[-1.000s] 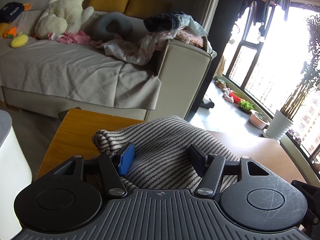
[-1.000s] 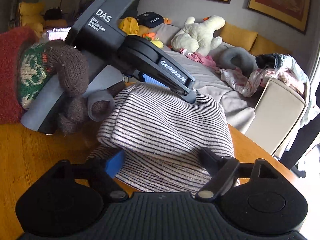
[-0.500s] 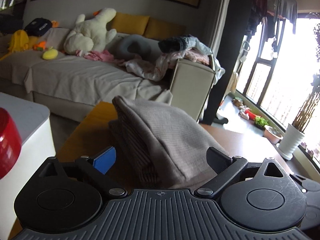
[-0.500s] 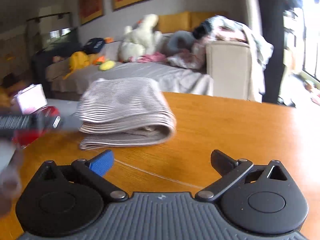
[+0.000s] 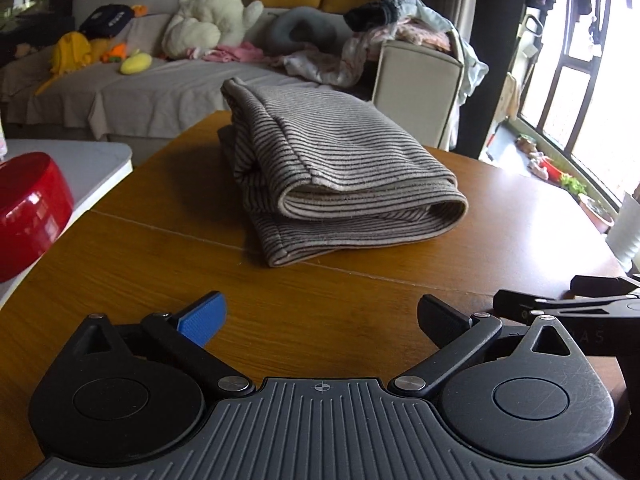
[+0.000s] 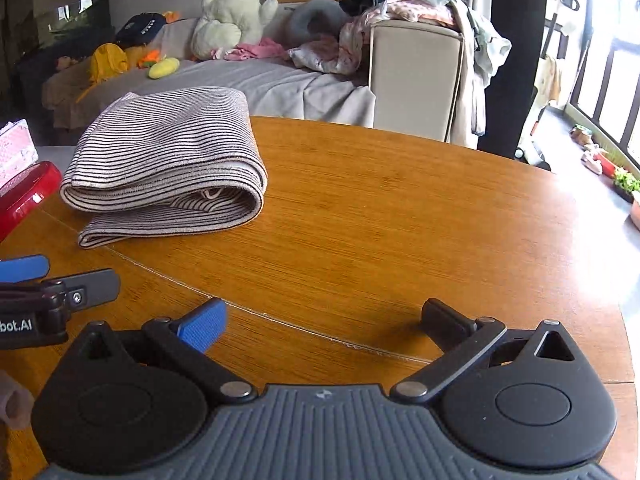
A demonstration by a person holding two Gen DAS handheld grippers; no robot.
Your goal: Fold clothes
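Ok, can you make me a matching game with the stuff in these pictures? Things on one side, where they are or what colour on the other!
Things:
1. striped top
2. plush toy
3. red bowl
4. left gripper

Matches:
A. open, holding nothing
B. on the sofa
C. folded on the wooden table
D. on the white surface beside the table

Pairs: 1-C, 2-B, 3-D, 4-A

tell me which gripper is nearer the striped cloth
Left, by a little, judging from both views. The left gripper sits open straight in front of the striped cloth; the right gripper, also open, is off to the cloth's right and farther back.
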